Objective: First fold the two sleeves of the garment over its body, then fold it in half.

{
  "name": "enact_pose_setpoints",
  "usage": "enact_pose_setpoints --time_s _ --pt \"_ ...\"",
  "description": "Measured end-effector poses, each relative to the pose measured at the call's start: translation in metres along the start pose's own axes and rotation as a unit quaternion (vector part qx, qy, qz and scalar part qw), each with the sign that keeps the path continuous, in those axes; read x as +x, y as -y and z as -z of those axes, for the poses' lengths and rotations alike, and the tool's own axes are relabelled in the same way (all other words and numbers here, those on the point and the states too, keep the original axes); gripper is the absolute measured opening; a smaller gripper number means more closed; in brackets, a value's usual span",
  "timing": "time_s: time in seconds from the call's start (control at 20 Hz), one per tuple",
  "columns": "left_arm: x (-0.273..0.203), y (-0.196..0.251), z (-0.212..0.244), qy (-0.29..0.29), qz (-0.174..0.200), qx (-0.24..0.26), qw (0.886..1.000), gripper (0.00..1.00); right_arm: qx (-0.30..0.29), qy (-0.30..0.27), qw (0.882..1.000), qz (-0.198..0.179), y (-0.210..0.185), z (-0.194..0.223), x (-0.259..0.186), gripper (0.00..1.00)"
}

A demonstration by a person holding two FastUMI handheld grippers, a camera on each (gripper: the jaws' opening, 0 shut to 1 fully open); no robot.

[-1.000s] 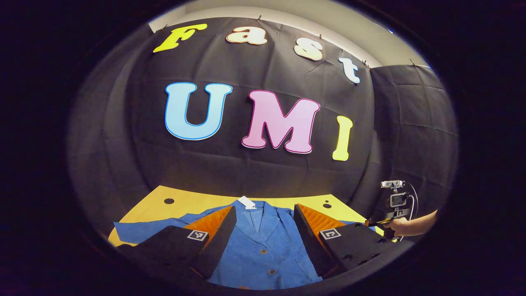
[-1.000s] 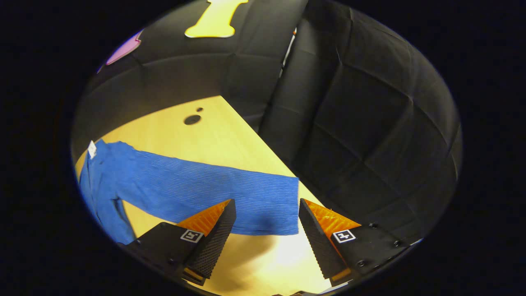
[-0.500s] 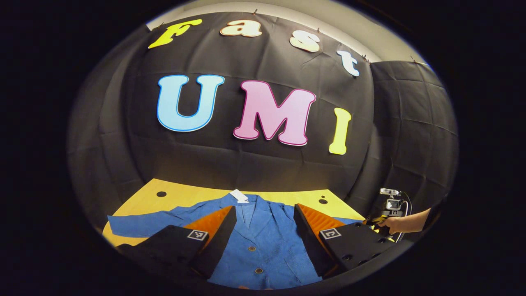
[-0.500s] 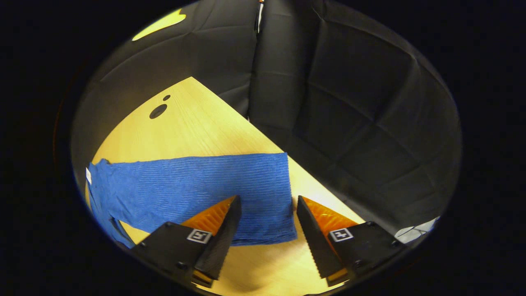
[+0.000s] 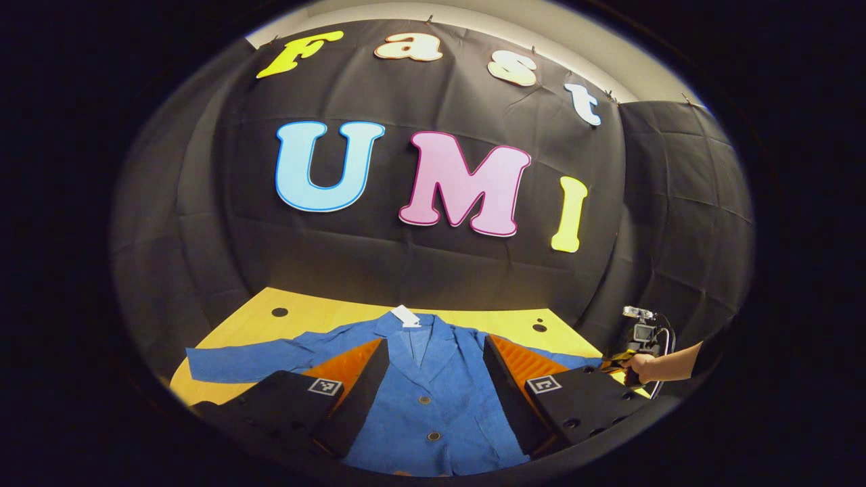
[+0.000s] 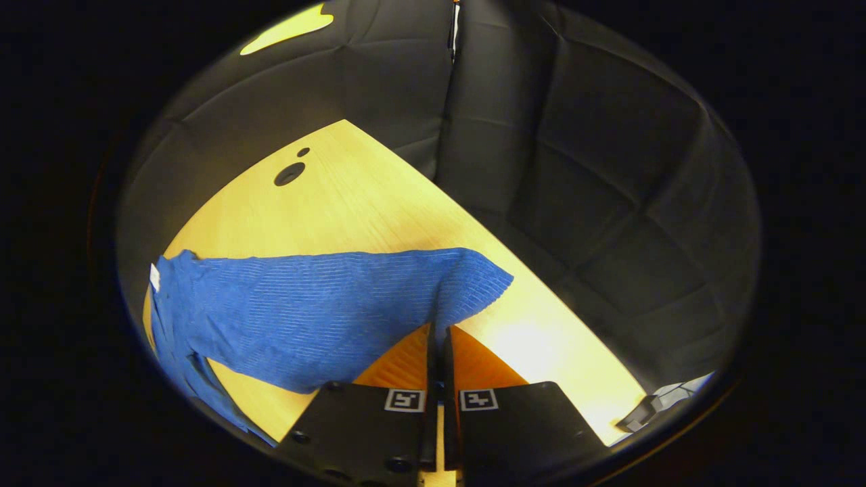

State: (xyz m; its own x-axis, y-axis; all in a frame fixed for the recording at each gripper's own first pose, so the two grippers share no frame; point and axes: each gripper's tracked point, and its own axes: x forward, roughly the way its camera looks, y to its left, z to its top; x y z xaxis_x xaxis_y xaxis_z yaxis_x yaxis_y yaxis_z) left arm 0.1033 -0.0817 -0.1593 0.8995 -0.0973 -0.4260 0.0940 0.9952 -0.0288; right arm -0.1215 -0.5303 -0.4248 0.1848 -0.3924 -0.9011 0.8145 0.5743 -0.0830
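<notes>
**Materials and finish as found**

Garment [image 5: 433, 385]: woven cloth, matt, with fine ribbed lines running across the sleeve [image 6: 325, 304]; surface slightly rough, lightly creased. Buttons [image 5: 424, 400] small, round, with a dull sheen. Tag [image 5: 406, 316] at the collar: white, flat, paper or card by the look.

Table [image 6: 352, 203]: pale wood grain, smooth, with a soft sheen and one bright glare patch near the right gripper [image 6: 438, 338]. Inner faces of the fingers [image 6: 399, 365] ridged, matt. Outer housings of the left gripper [image 5: 433, 385] hard, smooth, matt plastic, fitted with small screws.

Booth wall [image 6: 575, 169]: thin cloth, faintly glossy, marked with fold creases.
</notes>
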Motion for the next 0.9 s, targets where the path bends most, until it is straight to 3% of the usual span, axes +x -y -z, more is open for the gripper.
enact_pose_setpoints --time_s 0.15,0.3,0.4,0.6,0.7,0.9 --pt "-0.003 -0.012 0.003 -0.006 -0.013 -0.021 1.0 0.81 0.029 -0.002 0.999 -0.026 -0.02 -0.001 -0.012 0.01" --pt "-0.008 -0.022 0.0 -0.001 -0.018 -0.047 0.999 0.81 0.041 0.049 0.996 -0.065 -0.051 -0.018 -0.042 0.01" --pt "-0.012 -0.03 0.005 0.0 -0.02 -0.05 0.999 0.81 0.046 0.093 0.99 -0.098 -0.095 -0.032 -0.07 0.01" --pt "-0.038 -0.062 0.023 -0.022 -0.044 -0.051 0.997 0.82 -0.018 0.11 0.975 -0.194 -0.23 -0.018 -0.127 0.01" --pt "-0.054 -0.083 0.027 -0.019 -0.057 -0.066 0.996 0.82 -0.056 0.111 0.967 -0.223 -0.311 0.0 -0.138 0.01" --pt "-0.091 -0.145 0.05 -0.029 -0.128 -0.108 0.985 0.82 -0.078 0.075 0.954 -0.28 -0.475 0.072 -0.156 0.0"
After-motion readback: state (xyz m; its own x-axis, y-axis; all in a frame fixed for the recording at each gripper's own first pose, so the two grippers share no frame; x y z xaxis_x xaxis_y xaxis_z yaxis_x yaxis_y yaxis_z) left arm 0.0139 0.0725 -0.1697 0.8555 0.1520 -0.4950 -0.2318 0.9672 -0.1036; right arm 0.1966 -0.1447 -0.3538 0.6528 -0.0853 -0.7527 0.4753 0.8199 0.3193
